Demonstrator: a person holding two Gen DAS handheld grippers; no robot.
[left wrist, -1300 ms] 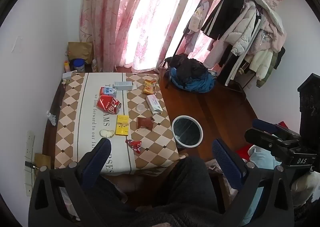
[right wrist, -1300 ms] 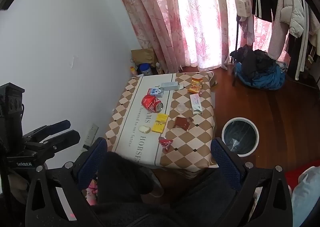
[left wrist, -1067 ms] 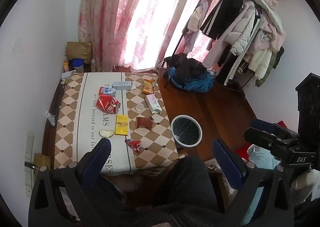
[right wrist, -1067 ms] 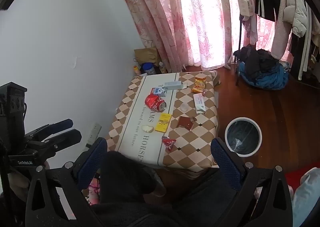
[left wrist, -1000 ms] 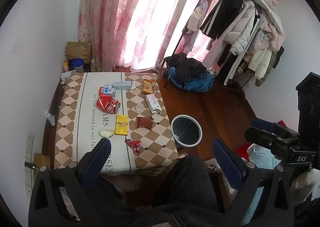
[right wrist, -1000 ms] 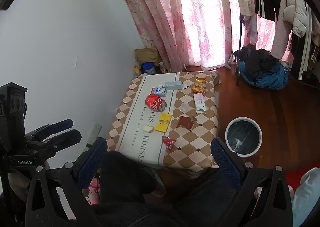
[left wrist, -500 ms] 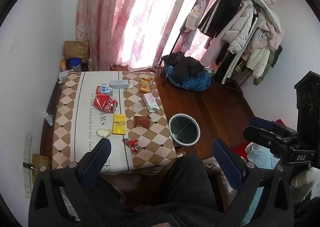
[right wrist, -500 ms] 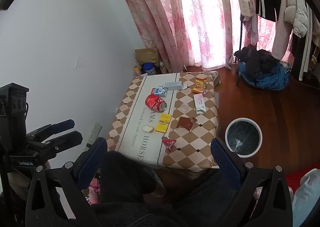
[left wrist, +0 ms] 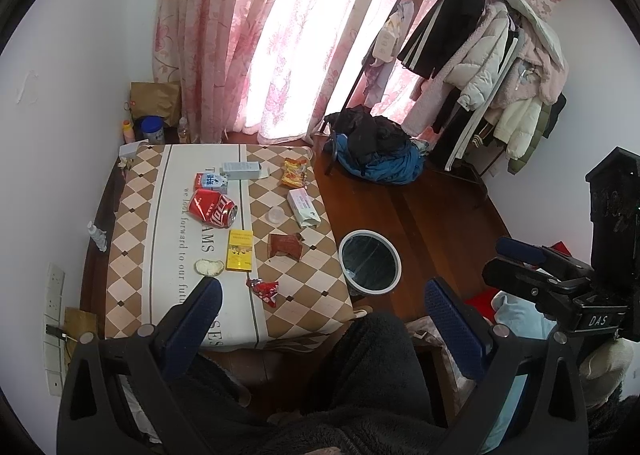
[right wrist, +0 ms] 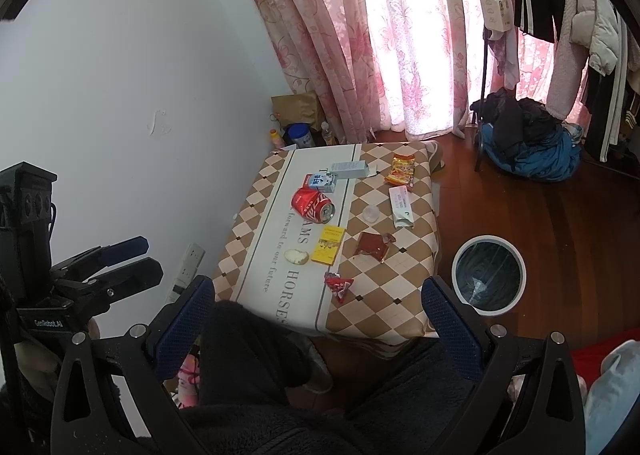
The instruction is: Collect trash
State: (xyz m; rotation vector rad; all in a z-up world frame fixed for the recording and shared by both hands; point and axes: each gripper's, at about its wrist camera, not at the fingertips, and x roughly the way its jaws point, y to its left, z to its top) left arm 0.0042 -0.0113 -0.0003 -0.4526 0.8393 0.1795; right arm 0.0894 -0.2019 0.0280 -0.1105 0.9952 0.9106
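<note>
Trash is lying scattered over a low table (left wrist: pixel 132 215) covered in a brown-and-cream diamond cloth. Left gripper (left wrist: pixel 320 307) is hovering well above the near table edge, jaws spread wide, gripping nothing. Right gripper (right wrist: pixel 316 305) is hanging at a similar height, jaws also wide apart and empty.

On the cloth: a red soda can (left wrist: pixel 212 208) is lying on its side, with a small blue-and-white carton (left wrist: pixel 211 181) just behind it and a pale grey box (left wrist: pixel 242 170) beyond that. A yellow packet (left wrist: pixel 239 249) is sitting near the centre, a whitish crumpled scrap (left wrist: pixel 209 266) just beside it. A red wrapper (left wrist: pixel 265 289) is lying nearest the grippers. A brown torn wrapper (left wrist: pixel 285 245), a clear round lid (left wrist: pixel 276 214), a white carton (left wrist: pixel 303 207) and an orange snack bag (left wrist: pixel 294 172) are running along the right side.

A white-rimmed bin (left wrist: pixel 369 265) with a dark liner is standing on the wooden floor just beside the table's right edge.
</note>
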